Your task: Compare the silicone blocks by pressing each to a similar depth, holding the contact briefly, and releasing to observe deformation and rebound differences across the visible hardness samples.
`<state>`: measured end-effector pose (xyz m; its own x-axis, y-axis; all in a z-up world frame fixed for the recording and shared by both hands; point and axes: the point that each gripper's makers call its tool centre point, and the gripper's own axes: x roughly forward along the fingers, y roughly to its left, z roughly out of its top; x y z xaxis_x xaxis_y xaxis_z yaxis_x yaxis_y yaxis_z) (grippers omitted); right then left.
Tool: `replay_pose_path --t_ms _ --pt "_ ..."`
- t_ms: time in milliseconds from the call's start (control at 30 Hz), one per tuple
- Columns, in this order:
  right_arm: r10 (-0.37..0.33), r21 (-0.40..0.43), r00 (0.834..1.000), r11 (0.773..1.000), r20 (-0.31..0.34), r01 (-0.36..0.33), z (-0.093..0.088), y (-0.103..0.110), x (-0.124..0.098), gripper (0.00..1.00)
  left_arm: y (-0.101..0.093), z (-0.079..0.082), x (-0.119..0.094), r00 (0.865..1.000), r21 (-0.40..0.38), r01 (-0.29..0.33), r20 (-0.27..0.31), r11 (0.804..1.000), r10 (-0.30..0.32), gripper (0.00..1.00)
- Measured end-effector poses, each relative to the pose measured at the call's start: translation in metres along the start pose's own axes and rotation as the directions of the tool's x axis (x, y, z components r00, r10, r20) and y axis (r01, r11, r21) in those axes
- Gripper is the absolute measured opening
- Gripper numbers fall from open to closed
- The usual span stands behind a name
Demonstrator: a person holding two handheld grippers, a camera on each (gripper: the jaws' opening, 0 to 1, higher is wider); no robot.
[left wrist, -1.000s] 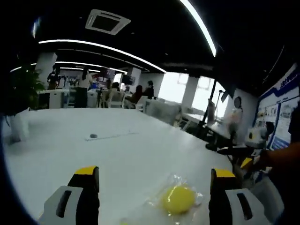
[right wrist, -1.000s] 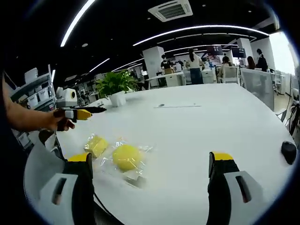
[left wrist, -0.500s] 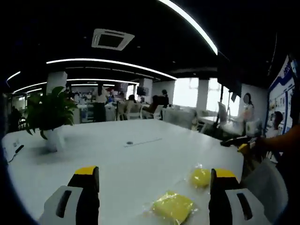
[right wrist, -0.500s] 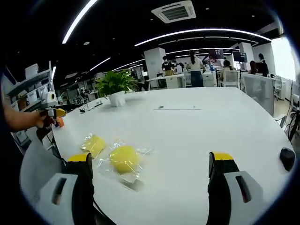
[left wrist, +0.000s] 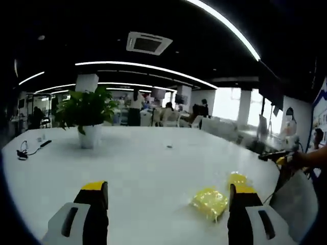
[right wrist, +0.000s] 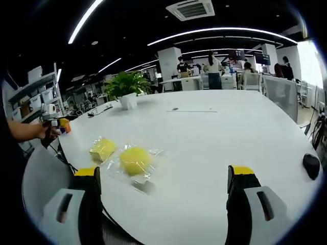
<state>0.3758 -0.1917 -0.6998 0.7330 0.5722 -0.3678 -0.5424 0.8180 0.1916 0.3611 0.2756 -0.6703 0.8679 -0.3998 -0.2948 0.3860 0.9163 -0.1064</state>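
Left gripper view: you're holding the left gripper [left wrist: 163, 196] above the white table [left wrist: 138, 168] w/ jaws spread wide, gripping nothing; a potted plant [left wrist: 88, 115] is standing far left of the bagged yellow block [left wrist: 210, 202], which is lying just inside the right jaw. Right gripper view: the right gripper [right wrist: 166, 181] is also hanging released; the square block [right wrist: 102, 149] is sitting just left of the round yellow block [right wrist: 135, 160], a black mouse [right wrist: 311, 165] far to its right.

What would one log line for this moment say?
left gripper: open, above table | right gripper: open | yellow blocks: bagged, untouched | white table
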Motion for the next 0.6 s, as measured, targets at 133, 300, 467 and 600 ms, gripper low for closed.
replay_pose_path --t_ms 133,300,467,600 --pt "-0.008 -0.018 1.000 1.000 -0.002 0.008 -0.002 0.000 0.002 0.97 -0.010 -0.003 0.005 0.999 -0.033 0.038 0.030 0.999 -0.037 1.00" --pt "-0.002 -0.011 1.000 1.000 0.021 0.002 0.005 0.004 0.004 0.97 -0.021 -0.010 0.009 0.999 -0.064 0.032 0.020 0.997 -0.031 1.00" --pt "-0.008 -0.006 1.000 1.000 0.026 0.008 0.006 0.002 0.009 0.97 -0.025 -0.011 -0.001 1.000 -0.082 0.017 0.020 0.996 -0.015 1.00" --pt "-0.002 0.018 0.999 1.000 0.049 0.001 0.008 0.005 0.009 0.97 -0.020 0.004 -0.011 0.994 -0.041 0.006 0.106 0.999 -0.002 1.00"
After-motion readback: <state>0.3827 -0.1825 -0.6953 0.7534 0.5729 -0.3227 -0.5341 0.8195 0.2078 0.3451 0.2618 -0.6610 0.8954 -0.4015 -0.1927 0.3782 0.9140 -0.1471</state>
